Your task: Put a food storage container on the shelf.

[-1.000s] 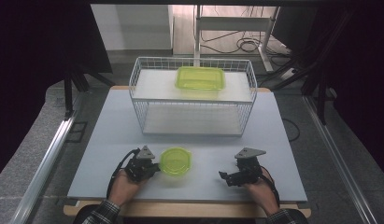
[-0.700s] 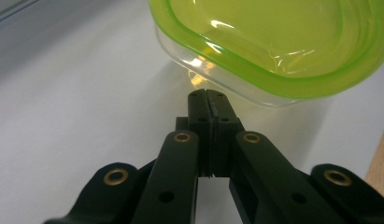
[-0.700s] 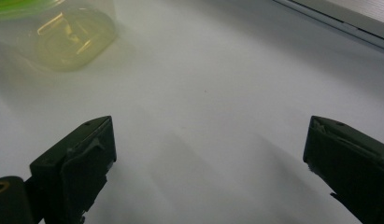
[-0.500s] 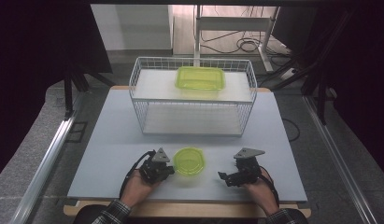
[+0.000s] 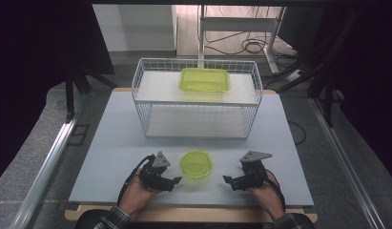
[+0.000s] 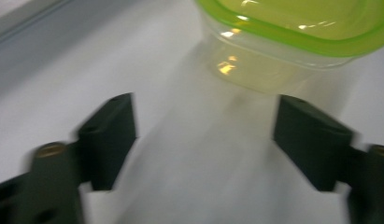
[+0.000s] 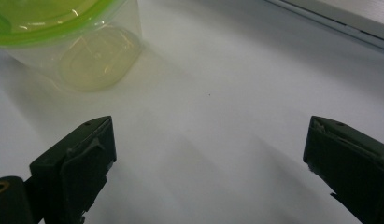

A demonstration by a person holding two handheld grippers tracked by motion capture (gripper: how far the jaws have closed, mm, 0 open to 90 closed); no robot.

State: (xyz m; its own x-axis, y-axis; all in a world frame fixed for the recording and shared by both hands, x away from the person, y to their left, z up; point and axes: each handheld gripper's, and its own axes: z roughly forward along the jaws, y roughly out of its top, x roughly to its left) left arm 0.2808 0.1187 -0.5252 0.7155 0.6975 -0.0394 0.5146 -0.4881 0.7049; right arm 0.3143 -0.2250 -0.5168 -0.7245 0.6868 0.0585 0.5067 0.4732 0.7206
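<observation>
Just beyond both grippers' parted jaws, the round container (image 5: pixel 196 164).

L gripper (image 5: pixel 177 180) sits low near the table's front edge, held in the person's left hand (image 5: pixel 136 191), jaws just opened wide, nothing between them. R gripper (image 5: pixel 227 180) faces it, in the right hand (image 5: pixel 265 193), jaws apart too. Both forearms seem level, though they're mostly cropped.
</observation>
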